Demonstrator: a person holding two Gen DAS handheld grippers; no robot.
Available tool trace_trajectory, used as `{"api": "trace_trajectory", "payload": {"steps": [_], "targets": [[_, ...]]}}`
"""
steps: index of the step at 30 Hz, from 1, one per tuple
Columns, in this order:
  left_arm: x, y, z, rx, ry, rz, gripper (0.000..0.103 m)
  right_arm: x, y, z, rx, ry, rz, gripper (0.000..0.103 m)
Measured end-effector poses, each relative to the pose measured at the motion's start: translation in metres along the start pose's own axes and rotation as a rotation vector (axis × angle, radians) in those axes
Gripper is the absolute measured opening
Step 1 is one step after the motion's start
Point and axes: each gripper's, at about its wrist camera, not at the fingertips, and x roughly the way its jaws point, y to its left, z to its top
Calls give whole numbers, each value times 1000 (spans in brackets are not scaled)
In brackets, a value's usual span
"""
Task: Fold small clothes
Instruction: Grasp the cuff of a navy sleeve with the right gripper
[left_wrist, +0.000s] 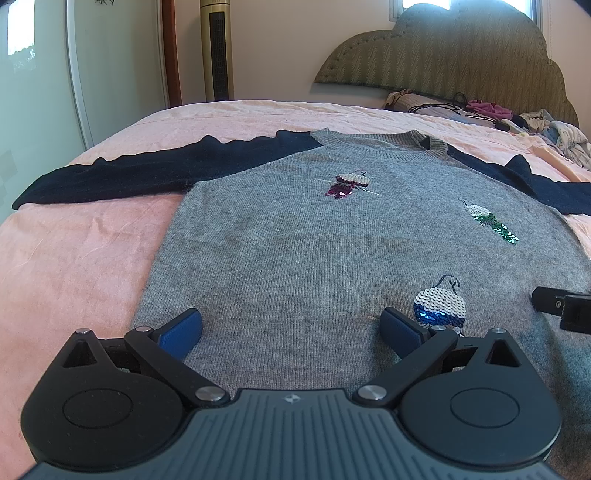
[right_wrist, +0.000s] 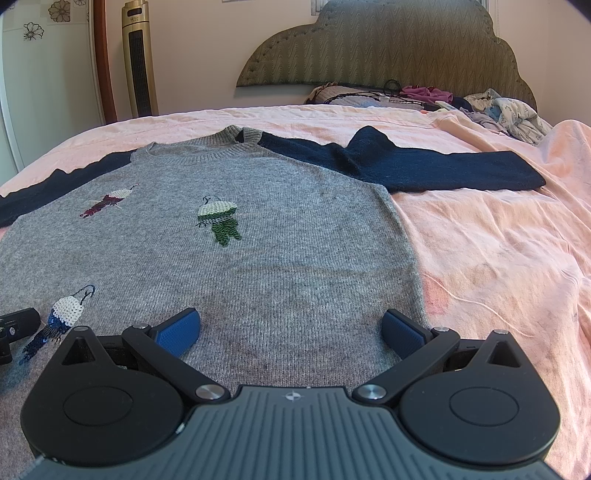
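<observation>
Left gripper (left_wrist: 291, 325) and right gripper (right_wrist: 291, 325): jaws apart, holding nothing, both over the sweater's (left_wrist: 314, 251) hem end. Sweater lies flat, face up on the bed (right_wrist: 498, 240), navy sleeves (right_wrist: 424, 166) spread outward. No fold made; whole fold remains.

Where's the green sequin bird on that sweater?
The green sequin bird sits mid-chest on the grey sweater, right of the maroon bird, ahead of the right gripper.

Sweater (left_wrist: 295, 240) flat on bed (left_wrist: 74, 258); clothes pile (right_wrist: 509, 110), perhaps laundry, behind.
</observation>
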Motion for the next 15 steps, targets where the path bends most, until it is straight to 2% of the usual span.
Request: {"api": "trace_trajectory", "payload": {"steps": [2,4,7,8,9,10,12,15], "targets": [[0,0,0,0,0,0,103,-1,-6,8,-4,4,42,103],[0,0,0,-2,-1,-2,103,-11,-22,25,2,-80,77,103],[2,1,1,-1,-1,-1,103,-27,-65,58,15,-309,5,103],[2,0,1,-1,-1,-1,103,-26,-84,67,22,-368,-33,103],[2,0,1,0,-1,-1,103,-21,-104,77,39,-383,-71,103],[2,0,1,0,0,-1,103,-11,-128,89,72,-357,-107,103],[2,0,1,0,0,-1,103,18,-182,112,196,-240,-143,103],[2,0,1,0,-1,-1,103,56,-265,129,478,-132,-119,103]]}}
